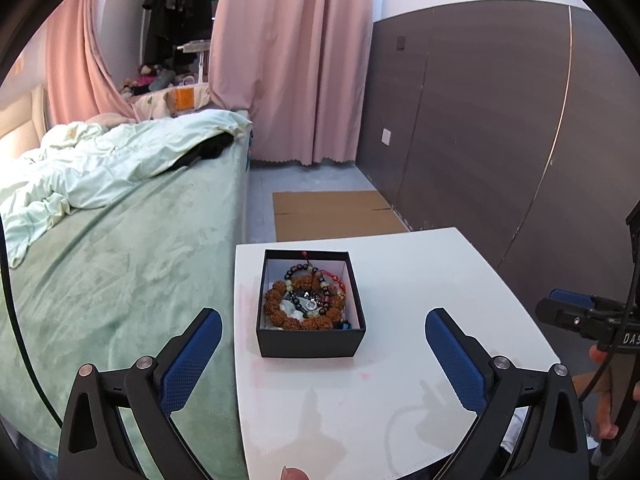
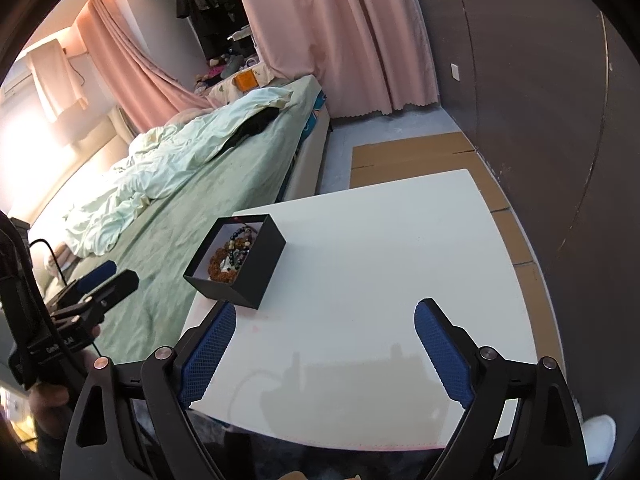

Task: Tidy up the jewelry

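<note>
A black box [image 1: 310, 338] with a white lining sits lidless on the white desk [image 1: 420, 280], near the desk's left edge beside the bed [image 1: 120, 260] and about midway between its near and far edges. Inside it lies the jewelry: a bracelet of large knobbly brown beads [image 1: 280, 308] curled along the left and front walls, a dark bead bracelet [image 1: 304, 270] with a few pale beads resting over it toward the back, and a strand of small red beads [image 1: 334, 278] against the right wall, with a red cord tip standing up at the back wall. Something pale and a small silvery piece show in the middle of the heap, too tangled to name. No jewelry shows on the bare desk around the box.

The left gripper [image 1: 323, 334] hovers low over the desk's near edge with its blue-padded fingers spread wide and nothing between them, aimed straight at the box, likely to frame it for a reach or after a release. The right gripper [image 2: 325, 330] hangs over the near right part of the desk, likewise spread and empty, well apart from the box. With every piece gathered in one container, the scene fits jewelry already put away as well as a heap waiting to be sorted
</note>
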A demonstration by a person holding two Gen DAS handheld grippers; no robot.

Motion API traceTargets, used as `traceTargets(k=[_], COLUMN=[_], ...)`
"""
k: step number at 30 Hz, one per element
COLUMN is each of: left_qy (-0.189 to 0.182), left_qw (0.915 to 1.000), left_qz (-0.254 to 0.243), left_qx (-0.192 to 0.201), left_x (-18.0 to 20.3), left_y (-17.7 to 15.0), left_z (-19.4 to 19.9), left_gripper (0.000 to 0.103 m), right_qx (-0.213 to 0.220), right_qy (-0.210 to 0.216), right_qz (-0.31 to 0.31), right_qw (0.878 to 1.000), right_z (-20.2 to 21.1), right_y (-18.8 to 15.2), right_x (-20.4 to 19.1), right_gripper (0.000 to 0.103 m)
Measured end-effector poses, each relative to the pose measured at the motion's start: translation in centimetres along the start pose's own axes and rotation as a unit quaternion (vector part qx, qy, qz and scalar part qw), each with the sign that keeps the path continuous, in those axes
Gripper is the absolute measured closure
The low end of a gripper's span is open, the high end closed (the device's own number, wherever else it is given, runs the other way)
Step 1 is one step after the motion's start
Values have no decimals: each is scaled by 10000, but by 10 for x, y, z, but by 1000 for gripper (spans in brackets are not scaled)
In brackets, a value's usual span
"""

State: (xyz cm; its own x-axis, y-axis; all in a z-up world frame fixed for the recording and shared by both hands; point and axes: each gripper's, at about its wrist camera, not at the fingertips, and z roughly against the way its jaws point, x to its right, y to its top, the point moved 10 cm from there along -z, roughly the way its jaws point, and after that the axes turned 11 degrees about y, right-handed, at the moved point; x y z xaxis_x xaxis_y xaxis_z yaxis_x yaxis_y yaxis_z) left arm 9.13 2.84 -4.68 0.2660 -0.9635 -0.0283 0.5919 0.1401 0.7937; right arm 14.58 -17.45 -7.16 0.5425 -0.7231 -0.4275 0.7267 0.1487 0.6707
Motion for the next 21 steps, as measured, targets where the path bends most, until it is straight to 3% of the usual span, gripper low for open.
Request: traceTargets(k=[21], left_qy=[-127], left_qw=[9999], left_qz=[-25], left_qx=[5], left_x=[7], left_y=[-1], left_z=[5], left_gripper=[1], right_qx=[-59], right_qy=[-25], right_qz=[163], right_qw=[9998], right_z=[-8], right_y=[-3], right_x=[-12], right_gripper=[12])
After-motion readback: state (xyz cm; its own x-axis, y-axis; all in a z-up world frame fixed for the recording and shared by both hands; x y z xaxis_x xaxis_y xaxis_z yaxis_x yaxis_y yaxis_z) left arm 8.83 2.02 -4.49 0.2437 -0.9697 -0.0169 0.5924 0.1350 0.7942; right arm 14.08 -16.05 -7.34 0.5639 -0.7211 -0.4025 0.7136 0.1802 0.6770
